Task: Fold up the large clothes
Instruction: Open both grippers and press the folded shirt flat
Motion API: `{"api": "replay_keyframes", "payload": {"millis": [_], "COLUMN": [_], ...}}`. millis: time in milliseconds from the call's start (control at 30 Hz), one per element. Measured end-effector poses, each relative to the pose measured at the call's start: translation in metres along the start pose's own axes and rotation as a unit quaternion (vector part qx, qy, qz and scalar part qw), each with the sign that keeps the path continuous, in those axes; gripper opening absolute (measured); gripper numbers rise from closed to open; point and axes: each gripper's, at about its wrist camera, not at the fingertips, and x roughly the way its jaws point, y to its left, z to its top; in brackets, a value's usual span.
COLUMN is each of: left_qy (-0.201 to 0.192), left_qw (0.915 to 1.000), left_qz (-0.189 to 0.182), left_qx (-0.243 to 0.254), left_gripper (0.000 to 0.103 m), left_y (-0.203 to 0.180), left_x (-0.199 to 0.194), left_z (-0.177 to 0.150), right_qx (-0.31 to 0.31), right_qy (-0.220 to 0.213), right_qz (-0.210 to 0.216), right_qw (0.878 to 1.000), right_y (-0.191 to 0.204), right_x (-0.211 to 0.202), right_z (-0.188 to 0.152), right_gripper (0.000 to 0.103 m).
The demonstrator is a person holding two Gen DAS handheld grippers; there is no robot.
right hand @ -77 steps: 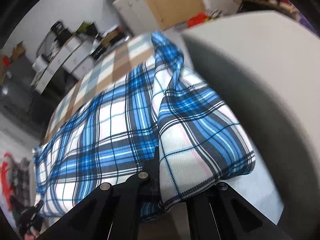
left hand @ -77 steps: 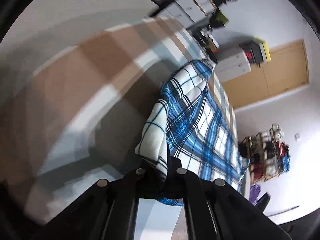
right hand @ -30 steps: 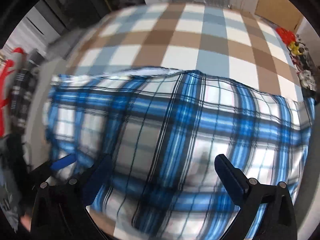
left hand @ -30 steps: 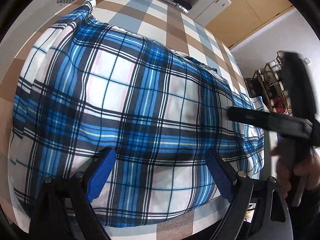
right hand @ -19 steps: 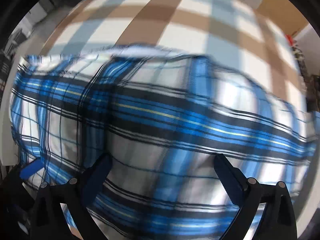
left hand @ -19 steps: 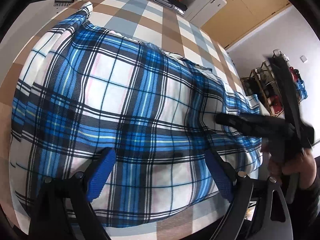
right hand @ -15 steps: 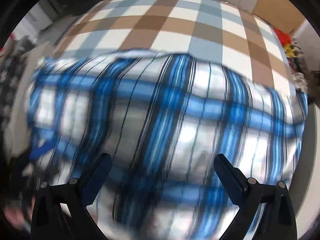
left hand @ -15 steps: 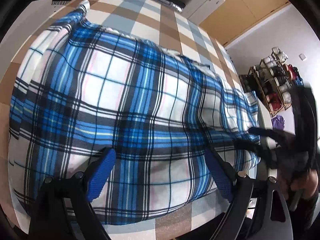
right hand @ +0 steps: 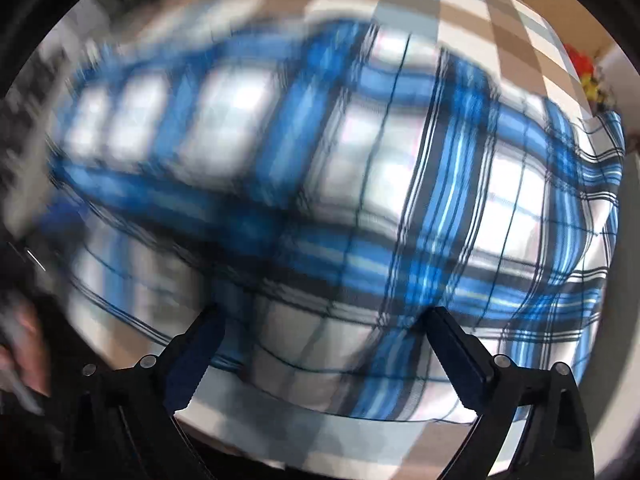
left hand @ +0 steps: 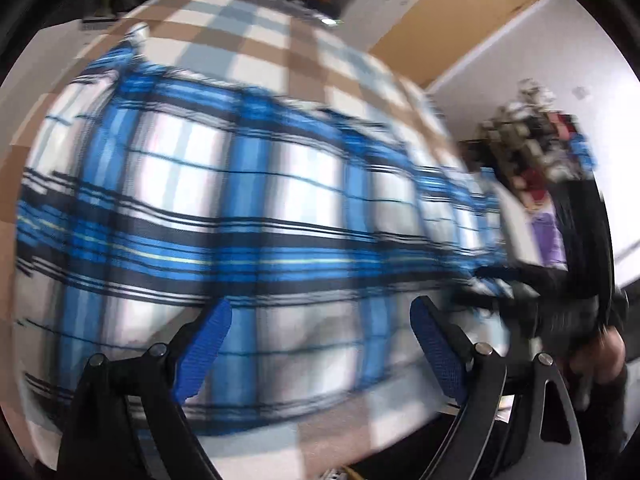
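A blue, white and black plaid garment [left hand: 248, 220] lies folded flat across the checked table; both views are motion-blurred. My left gripper [left hand: 316, 344] is open and empty above its near edge. My right gripper [right hand: 320, 356] is open and empty over the garment [right hand: 360, 184] from the other side. The right gripper and the hand that holds it also show at the right edge of the left wrist view [left hand: 560, 300], by the garment's right end.
The table has a brown, grey and white checked cloth [left hand: 312, 52]. Cabinets and a wooden door [left hand: 448, 12] stand beyond the table. A cluttered shelf [left hand: 536, 136] is at the right. Red and yellow items [right hand: 588, 72] lie beyond the table's right side.
Both grippers let go of the garment corners and opened; the garment now lies flat. In the last half second both cameras swing sideways, and the right gripper has dropped to the garment's right end.
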Motion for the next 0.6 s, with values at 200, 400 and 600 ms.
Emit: {"api": "replay_keyframes", "payload": {"millis": [200, 400, 600], "left_qy": [0.034, 0.014, 0.019], "left_qw": [0.9984, 0.9917, 0.9908], "left_qz": [0.036, 0.095, 0.107], "left_qx": [0.028, 0.086, 0.081], "left_gripper": [0.088, 0.088, 0.088], "left_y": [-0.015, -0.023, -0.022], "left_x": [0.029, 0.034, 0.023], "left_z": [-0.006, -0.012, -0.012], "right_qx": [-0.025, -0.017, 0.019], "right_qy": [0.018, 0.008, -0.05], "right_qz": [-0.088, -0.091, -0.032], "right_qw": [0.996, 0.996, 0.998], "right_y": [0.008, -0.007, -0.06], "right_x": [0.039, 0.069, 0.023], "right_z": [0.021, 0.019, -0.005], "right_gripper": [0.102, 0.103, 0.102]}}
